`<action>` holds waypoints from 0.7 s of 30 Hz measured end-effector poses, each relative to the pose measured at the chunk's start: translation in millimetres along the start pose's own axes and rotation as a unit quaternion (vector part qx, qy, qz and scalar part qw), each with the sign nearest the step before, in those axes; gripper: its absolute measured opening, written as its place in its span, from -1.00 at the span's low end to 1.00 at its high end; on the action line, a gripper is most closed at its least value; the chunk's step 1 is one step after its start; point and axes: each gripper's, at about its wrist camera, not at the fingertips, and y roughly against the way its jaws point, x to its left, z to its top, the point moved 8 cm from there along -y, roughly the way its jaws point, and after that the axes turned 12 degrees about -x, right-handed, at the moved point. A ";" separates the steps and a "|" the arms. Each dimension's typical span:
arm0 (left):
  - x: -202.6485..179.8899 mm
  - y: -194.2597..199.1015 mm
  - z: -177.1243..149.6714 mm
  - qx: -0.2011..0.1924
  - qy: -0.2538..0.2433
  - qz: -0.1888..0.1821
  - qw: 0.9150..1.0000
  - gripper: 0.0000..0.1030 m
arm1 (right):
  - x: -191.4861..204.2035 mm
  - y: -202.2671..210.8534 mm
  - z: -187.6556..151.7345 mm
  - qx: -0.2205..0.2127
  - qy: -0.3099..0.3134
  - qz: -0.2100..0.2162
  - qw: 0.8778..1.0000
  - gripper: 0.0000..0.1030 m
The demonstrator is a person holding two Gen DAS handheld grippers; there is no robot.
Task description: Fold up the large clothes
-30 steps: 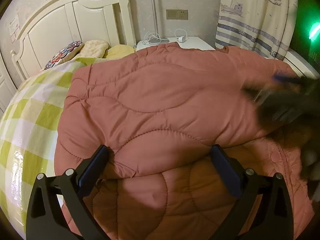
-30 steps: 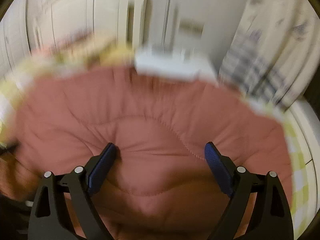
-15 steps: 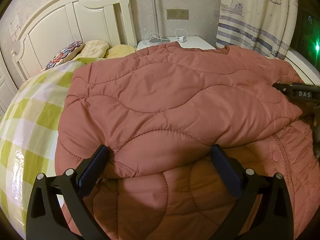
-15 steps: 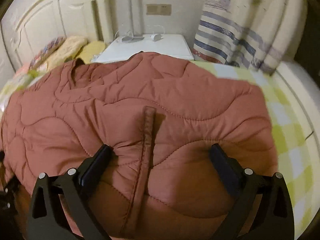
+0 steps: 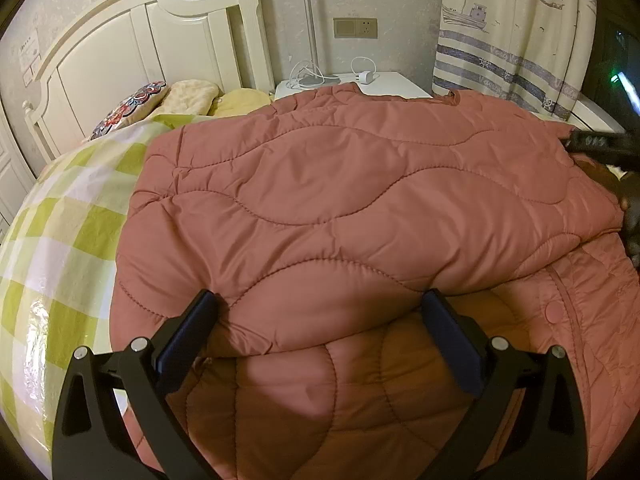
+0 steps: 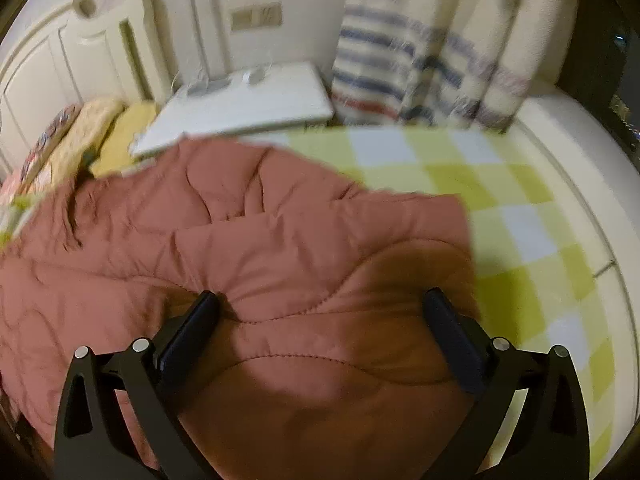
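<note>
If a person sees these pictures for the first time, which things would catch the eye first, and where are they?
First the big quilted pink coat, folded over on itself and covering most of the green-and-white checked bedspread. Next the two open grippers low in front: the left gripper and the right gripper, each over the coat. Behind stand the white headboard and the sailboat curtain.

We see a bed (image 5: 60,240) with a green-checked sheet; a pink quilted coat (image 5: 360,200) and pillows (image 5: 192,94) lie on it.
</note>
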 end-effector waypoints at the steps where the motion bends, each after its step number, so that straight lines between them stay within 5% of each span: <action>1: -0.1 -0.6 0.0 0.000 0.000 0.000 1.000 0.96 | -0.6 18.8 7.5 -0.039 -0.015 -0.005 0.999 0.90; 5: 0.8 -1.1 0.4 0.000 0.000 -0.001 1.000 0.96 | 35.6 66.2 5.1 -0.085 -0.019 0.071 0.994 0.90; 8: 0.9 -1.1 0.3 0.000 0.000 -0.001 1.000 0.96 | 81.6 65.4 -20.3 -0.062 0.076 0.096 0.991 0.90; 10: 0.9 -1.2 0.2 0.001 0.001 -0.001 1.000 0.96 | 100.2 46.5 -43.8 -0.034 0.138 0.077 0.987 0.90; 15: 1.9 -2.4 0.4 0.001 0.007 -0.006 1.000 0.96 | 82.5 47.4 -42.3 -0.015 0.054 0.069 0.996 0.90; 18: 3.5 0.2 1.8 -0.008 0.016 -0.013 1.000 0.96 | 80.5 92.7 -40.2 -0.057 0.010 0.094 0.994 0.90; 21: 12.1 20.4 11.9 -0.068 0.054 -0.031 0.996 0.95 | 92.7 129.2 -59.9 -0.065 0.024 0.131 0.989 0.91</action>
